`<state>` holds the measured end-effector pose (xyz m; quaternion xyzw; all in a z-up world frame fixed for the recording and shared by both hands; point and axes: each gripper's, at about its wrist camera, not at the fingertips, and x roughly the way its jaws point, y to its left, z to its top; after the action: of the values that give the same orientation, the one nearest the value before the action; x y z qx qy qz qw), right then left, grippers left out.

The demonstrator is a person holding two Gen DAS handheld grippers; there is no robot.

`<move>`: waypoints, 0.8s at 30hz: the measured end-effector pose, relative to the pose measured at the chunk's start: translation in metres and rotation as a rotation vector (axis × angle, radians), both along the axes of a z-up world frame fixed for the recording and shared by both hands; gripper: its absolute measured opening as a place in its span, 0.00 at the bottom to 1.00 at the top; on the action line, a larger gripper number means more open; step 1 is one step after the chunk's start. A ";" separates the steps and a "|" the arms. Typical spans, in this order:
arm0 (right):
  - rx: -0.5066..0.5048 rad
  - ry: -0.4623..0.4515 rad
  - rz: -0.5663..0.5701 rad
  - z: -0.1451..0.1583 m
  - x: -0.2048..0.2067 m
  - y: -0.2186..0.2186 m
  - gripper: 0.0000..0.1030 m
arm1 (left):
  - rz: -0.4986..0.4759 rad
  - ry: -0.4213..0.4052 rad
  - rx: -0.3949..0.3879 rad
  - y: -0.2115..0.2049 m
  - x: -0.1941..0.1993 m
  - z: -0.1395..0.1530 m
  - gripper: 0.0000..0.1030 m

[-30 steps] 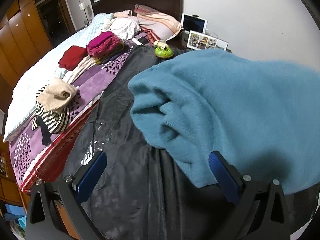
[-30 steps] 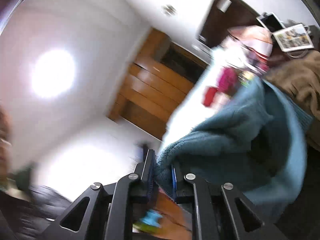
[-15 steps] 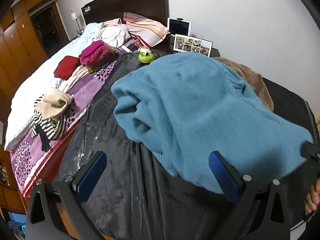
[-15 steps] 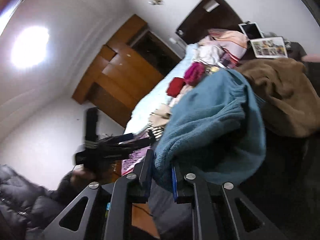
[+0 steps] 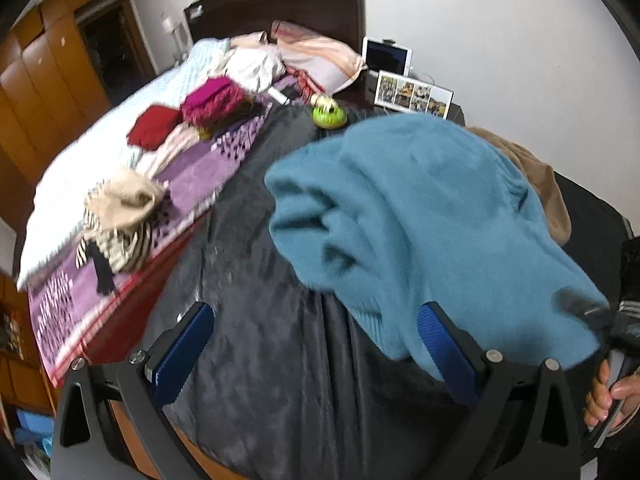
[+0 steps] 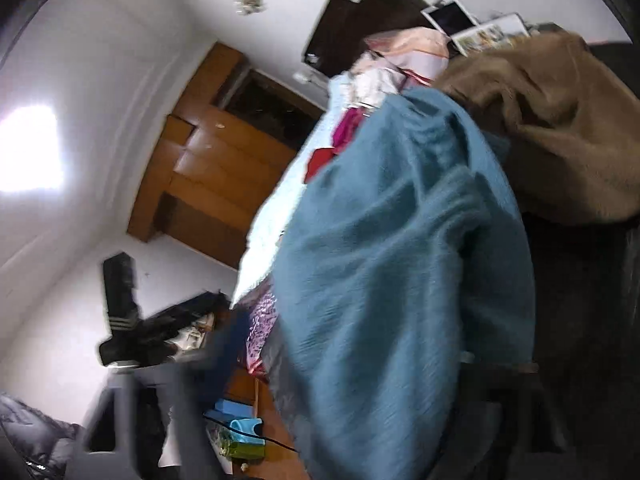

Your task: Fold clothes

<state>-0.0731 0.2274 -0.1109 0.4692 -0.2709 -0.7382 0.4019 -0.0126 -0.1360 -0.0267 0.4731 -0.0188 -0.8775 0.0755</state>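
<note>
Far left in the left wrist view: wooden wardrobe (image 5: 44, 80), then the bed with a white quilt (image 5: 80, 168) and a purple patterned blanket (image 5: 192, 176). On them sit a striped garment with a beige one on top (image 5: 120, 216), a folded red piece (image 5: 154, 132) and a magenta knit (image 5: 212, 100). Pillows (image 5: 316, 60) lie against the dark headboard (image 5: 280, 4).

Centre: dark grey sheet (image 5: 272, 340) covers the near part of the bed. Left gripper (image 5: 316, 344) hangs over it, jaws wide apart, nothing between the blue pads, just bare sheet. A green toy (image 5: 329, 115) sits at the sheet's far end, with a tablet (image 5: 386, 56) and a photo frame (image 5: 414, 94) behind it.

Right of centre: teal sweater (image 5: 420, 232) lies draped on the grey sheet. Its long axis runs diagonally from far-centre down to near-right, with the ribbed hem at the near edge, just beside the left gripper's right finger. One bunched fold points left. A brown garment (image 5: 536, 176) lies behind it and touches it.

Far right: right gripper (image 5: 588, 312) sits at the sweater's near-right corner, with a hand (image 5: 608, 396) below it. Its jaws are opening. The right wrist view is heavily blurred, the sweater (image 6: 400, 280) fills the middle, and I cannot tell whether the pads still pinch cloth.
</note>
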 end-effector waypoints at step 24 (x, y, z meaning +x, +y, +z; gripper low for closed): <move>1.354 0.743 -0.747 0.159 0.118 -0.003 0.06 | -0.625 0.067 0.023 0.139 -0.153 -0.010 0.99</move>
<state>0.0451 0.2244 0.0482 0.2158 0.2405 -0.9307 -0.1714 -0.1661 0.0026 -0.0370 0.4163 -0.1509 -0.8734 -0.2027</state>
